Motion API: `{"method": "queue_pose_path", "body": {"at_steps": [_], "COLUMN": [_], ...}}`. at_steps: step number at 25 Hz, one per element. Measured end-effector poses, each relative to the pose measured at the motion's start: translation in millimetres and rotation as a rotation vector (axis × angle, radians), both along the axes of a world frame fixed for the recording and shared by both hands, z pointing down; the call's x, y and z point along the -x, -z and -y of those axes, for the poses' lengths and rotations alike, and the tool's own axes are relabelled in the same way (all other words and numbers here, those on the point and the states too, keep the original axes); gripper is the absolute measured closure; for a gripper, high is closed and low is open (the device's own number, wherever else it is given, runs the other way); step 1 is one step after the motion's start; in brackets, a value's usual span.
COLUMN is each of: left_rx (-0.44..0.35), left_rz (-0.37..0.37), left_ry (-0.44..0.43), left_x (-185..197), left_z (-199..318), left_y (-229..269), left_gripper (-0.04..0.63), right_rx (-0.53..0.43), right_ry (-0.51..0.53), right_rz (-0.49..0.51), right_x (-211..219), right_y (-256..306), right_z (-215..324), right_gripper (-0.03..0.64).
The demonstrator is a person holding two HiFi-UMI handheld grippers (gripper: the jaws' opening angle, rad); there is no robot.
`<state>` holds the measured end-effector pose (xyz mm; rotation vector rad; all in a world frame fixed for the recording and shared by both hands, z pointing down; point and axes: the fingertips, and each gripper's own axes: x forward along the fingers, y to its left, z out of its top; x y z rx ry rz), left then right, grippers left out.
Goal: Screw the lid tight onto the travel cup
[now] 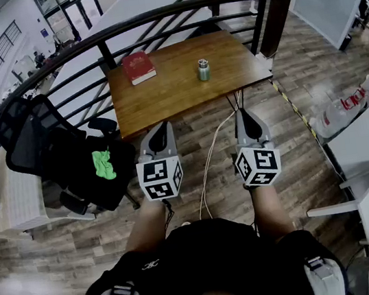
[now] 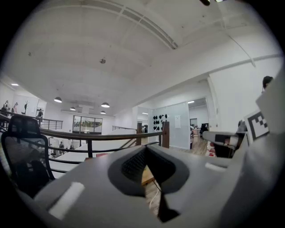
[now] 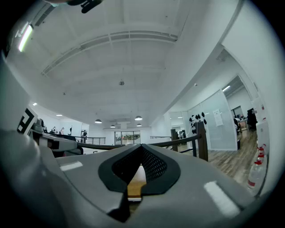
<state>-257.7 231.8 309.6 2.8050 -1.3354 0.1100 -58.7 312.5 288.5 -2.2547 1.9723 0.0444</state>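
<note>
Travel cup (image 1: 204,70) stood right of centre on the table (image 1: 176,92), probably light, rigid, slick, so clamp body, twist lid (image 1: 203,62); left gripper (image 1: 160,129) and right gripper (image 1: 245,114) closed, empty, short of the table's near edge.

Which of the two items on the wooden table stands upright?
The small green metal travel cup: it stands upright right of centre on the brown wooden table, while the red book lies flat farther left.
</note>
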Motion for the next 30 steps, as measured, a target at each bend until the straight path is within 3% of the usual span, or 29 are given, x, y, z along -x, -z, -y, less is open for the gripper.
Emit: {"method": "queue_pose_path", "body": {"at_steps": [6,12,19,30], "left_rx": [-0.012,-0.024,0.009,0.008], "left_rz": [-0.012,-0.013,-0.022,-0.042], "left_ry": [0.016,0.035,0.036,0.036], "left_x": [-15,-29,-49,-78], "left_z": [-5,-13,-20,12], "left_y": [7,6,-1,-5], "left_gripper": [0.545,0.545,0.545,0.545], "right_rx": [-0.002,-0.022,-0.037,-0.033], "right_ry": [-0.004,0.071,0.085,0.095], "right_rz": [0.019,0.009,0.01,0.004], "right_x": [-22,-32,-54,-83], "right_y": [1,2,4,-7], "right_z": [-4,-9,-16,16], "right_gripper": [0.617,0.618,0.618,0.618]}}
